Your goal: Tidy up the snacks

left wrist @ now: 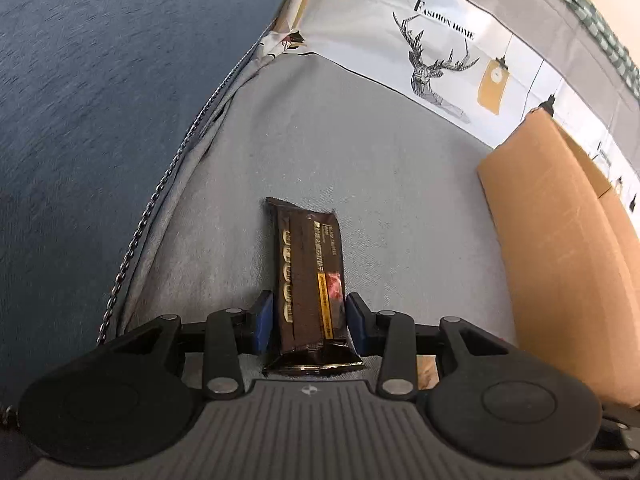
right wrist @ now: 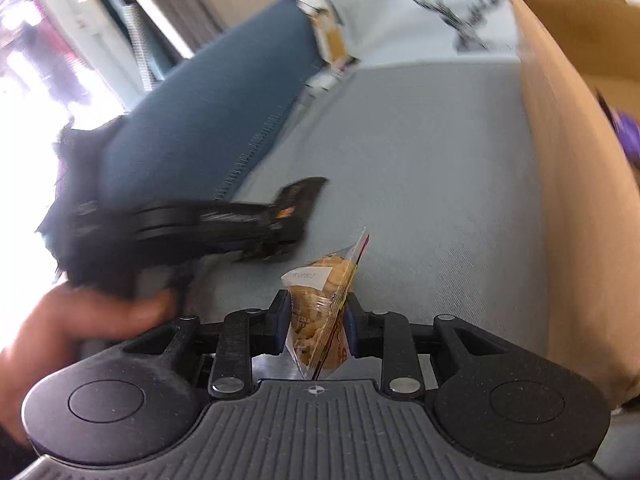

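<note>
A dark brown snack bar (left wrist: 308, 264) with gold print stands lengthwise between the blue pads of my left gripper (left wrist: 310, 308), which is shut on its lower half, above a grey cushion (left wrist: 340, 152). In the right wrist view my right gripper (right wrist: 318, 312) is shut on a clear packet of peanuts (right wrist: 320, 292) with a white label, held upright over the same cushion. To its left, blurred, is the left gripper (right wrist: 276, 224) with the bar's end (right wrist: 304, 192) sticking out, and a hand (right wrist: 80, 320) holds its grip.
An open cardboard box (left wrist: 560, 240) stands on the cushion at the right, with something purple (right wrist: 628, 136) inside it. Blue fabric (left wrist: 100, 120) with a zip edge borders the cushion on the left. A white cloth with a deer print (left wrist: 440, 60) rises behind.
</note>
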